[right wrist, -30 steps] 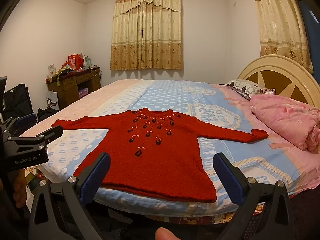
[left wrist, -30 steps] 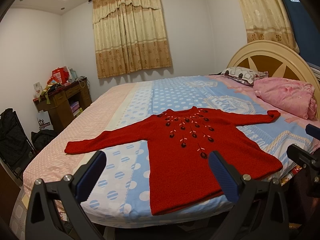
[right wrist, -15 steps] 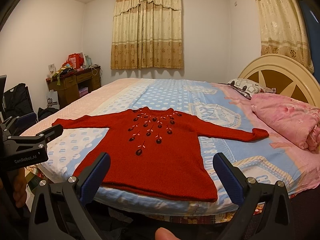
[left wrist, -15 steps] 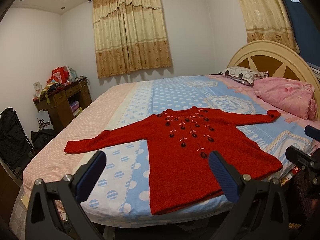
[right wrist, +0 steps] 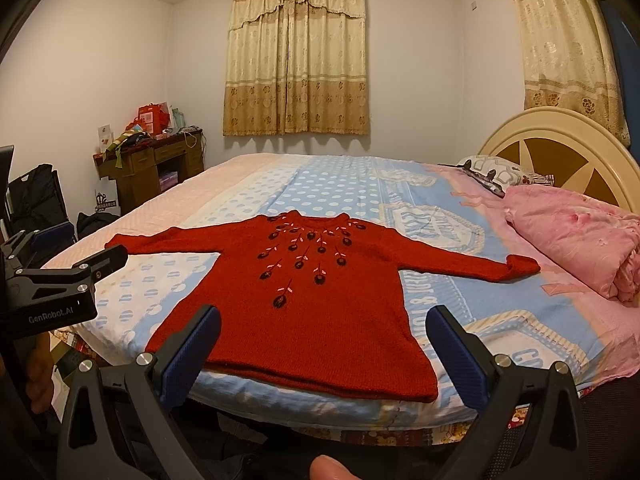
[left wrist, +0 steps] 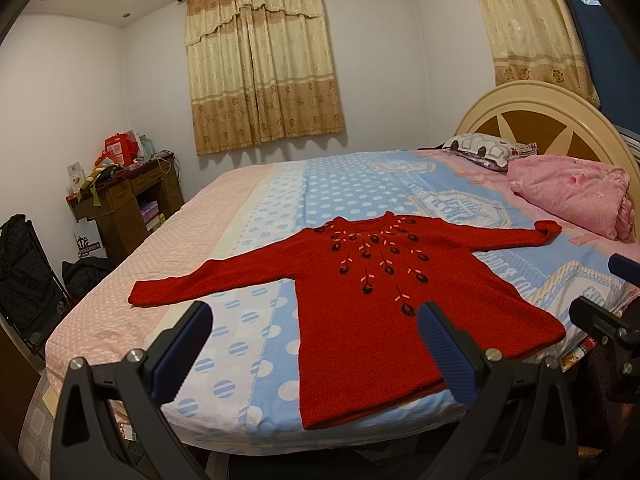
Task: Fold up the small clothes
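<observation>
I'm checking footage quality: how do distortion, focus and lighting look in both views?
Left wrist view: fisheye bends the walls, dark vignette in the corners, sweater sharp, warm indoor light. Right wrist view: same bending, curtain casts soft shadows below, no glare, sweater sharp.

- A home bedroom.
- A wide bed (left wrist: 280, 200) with a patterned sheet and an arched headboard (left wrist: 552, 120).
- Pillows (right wrist: 572, 240) lie by the headboard.
- Curtains (right wrist: 296, 60) hang on the far wall.
- A cluttered wooden desk (left wrist: 128, 200) stands in the corner.
</observation>
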Tool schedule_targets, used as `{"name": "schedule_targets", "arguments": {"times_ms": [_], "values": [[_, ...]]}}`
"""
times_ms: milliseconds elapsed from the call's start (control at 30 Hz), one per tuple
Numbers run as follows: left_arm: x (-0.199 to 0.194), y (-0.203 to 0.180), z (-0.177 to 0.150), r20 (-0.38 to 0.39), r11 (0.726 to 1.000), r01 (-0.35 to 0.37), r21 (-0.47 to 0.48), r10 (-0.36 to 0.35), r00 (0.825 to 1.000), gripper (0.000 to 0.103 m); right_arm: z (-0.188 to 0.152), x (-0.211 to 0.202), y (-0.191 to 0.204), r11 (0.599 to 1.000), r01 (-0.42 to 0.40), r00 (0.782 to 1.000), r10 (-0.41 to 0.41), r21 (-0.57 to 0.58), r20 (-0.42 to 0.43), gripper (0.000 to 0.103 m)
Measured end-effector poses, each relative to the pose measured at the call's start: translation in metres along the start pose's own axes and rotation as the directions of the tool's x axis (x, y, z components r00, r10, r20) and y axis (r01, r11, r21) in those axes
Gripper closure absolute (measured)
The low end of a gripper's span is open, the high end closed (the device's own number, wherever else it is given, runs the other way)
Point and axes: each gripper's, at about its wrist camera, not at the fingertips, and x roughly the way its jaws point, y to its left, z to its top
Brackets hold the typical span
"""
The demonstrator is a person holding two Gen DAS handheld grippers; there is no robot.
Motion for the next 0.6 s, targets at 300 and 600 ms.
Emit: {"name": "schedule_targets", "arguments": {"times_ms": [300,600], "values": [[0.0004,0.0007,-0.0012,-0.001,1.0,0.0,-0.001,0.0,1.0,0.0,-0.0017,0.0004,0.0016,1.0,-0.002,1.0,0.002,-0.002,-0.008,0.001],[0.0012,0.0028,-0.0047,-0.005,1.0,-0.001,-0.001,0.001,1.0,0.0,0.0032,0.0035,-0.0008,1.0,-0.007,1.0,0.007,-0.003,-0.025,0.001]]}}
